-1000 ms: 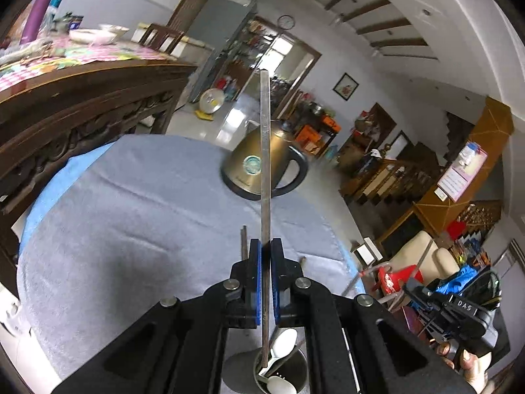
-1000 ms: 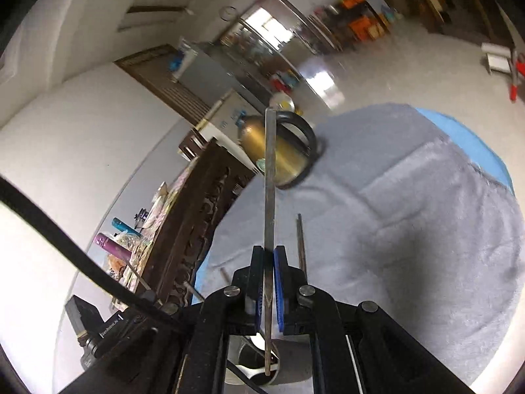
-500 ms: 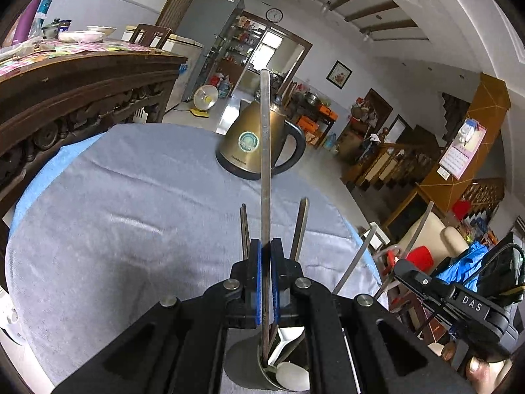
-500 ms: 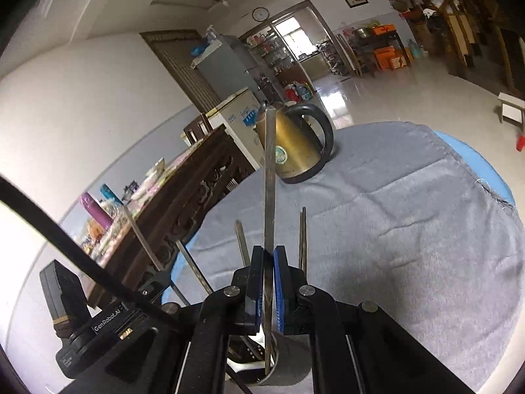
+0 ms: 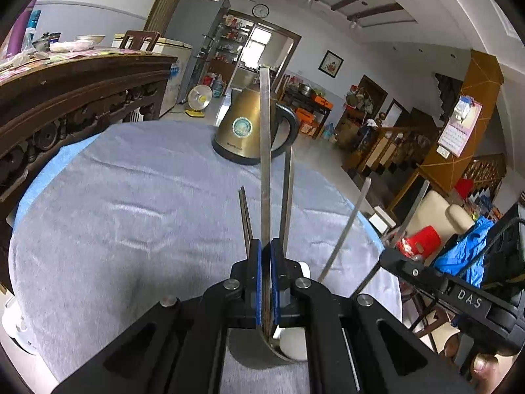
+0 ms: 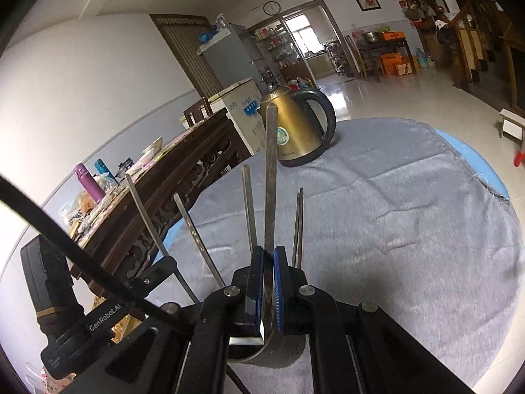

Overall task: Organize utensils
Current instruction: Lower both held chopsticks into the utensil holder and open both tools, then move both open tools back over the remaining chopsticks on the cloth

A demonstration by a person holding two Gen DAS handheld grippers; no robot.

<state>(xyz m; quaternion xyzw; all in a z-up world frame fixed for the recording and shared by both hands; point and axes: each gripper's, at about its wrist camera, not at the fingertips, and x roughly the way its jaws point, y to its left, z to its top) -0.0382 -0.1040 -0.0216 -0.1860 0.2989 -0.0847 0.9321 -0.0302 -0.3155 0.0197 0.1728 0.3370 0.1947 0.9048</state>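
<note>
Above the cup [image 5: 249, 354], both fingers [image 5: 256, 282] pinch utensils [image 5: 265, 164]

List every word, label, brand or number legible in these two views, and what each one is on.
"DAS" on the right gripper's black body, seen from the left wrist.
"GenRobot.AI" on the left gripper's black body, seen from the right wrist.
Round badge and base lettering on the gold kettle: too small to read.
Wall calendar: blurred.
Blue print on the white chest freezer: unreadable.
Wall clock: numerals too small.
</note>
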